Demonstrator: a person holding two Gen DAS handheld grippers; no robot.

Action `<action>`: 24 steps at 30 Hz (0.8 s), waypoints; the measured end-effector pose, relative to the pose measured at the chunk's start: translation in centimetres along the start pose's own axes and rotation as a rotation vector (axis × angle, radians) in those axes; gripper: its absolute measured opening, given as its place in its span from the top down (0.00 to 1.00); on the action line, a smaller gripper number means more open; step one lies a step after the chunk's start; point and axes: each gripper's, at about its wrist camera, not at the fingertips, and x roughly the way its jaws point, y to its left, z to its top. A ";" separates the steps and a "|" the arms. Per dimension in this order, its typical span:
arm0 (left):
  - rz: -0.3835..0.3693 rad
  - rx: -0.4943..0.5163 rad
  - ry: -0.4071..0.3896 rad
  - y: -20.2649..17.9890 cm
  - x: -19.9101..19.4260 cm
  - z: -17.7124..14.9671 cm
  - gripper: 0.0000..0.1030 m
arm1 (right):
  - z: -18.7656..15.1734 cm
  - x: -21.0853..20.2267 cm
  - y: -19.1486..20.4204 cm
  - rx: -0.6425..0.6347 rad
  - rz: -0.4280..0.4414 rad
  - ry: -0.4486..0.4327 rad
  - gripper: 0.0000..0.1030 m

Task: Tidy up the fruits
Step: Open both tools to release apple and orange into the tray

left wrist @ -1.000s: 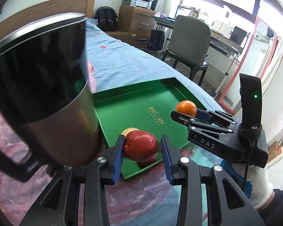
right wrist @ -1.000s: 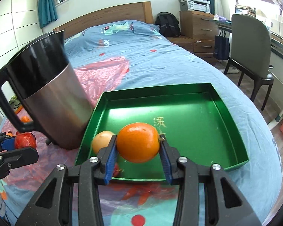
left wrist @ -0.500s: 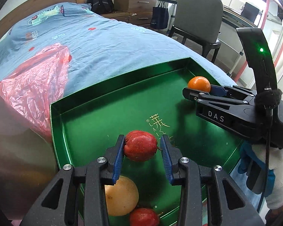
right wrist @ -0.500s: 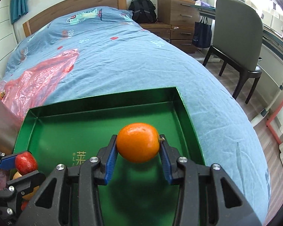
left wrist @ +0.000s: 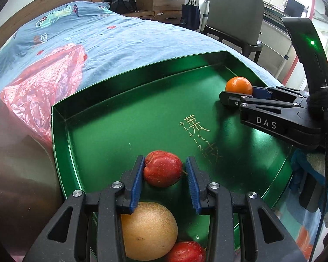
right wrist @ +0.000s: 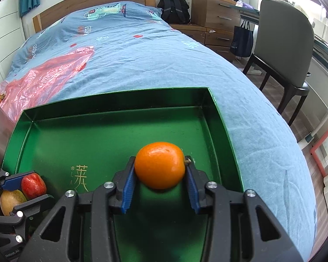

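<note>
Left gripper (left wrist: pixel 164 172): opening around apple (left wrist: pixel 163 168), right pad clear
Right gripper (right wrist: pixel 159 172): clamping orange (right wrist: pixel 159 165) over tray (right wrist: pixel 220 113)
Done: pear (left wrist: pixel 148 231), second apple (left wrist: pixel 185 252) in tray
Left: release both

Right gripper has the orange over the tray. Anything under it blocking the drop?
Nothing visible. The orange in the right gripper hangs over bare green tray floor near the right wall. The pear and apples sit at the opposite side, by the left gripper.
</note>
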 end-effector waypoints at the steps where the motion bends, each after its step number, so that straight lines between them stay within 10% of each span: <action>1: 0.004 -0.003 -0.003 0.0 0.1 -0.1 0.68 | 0.1 0.1 0.0 -0.004 0.002 0.001 0.35; 6: 0.049 0.015 0.001 -0.8 -0.2 -0.6 0.67 | 0.3 0.3 0.0 -0.017 0.000 0.008 0.35; 10: 0.074 0.036 0.029 -1.2 -0.2 -0.5 0.51 | 0.5 0.3 0.3 -0.026 -0.016 0.035 0.00; 24: 0.073 0.140 -0.106 -1.7 -9.9 -0.9 0.47 | 1.4 -7.4 0.7 0.011 -0.075 -0.042 0.00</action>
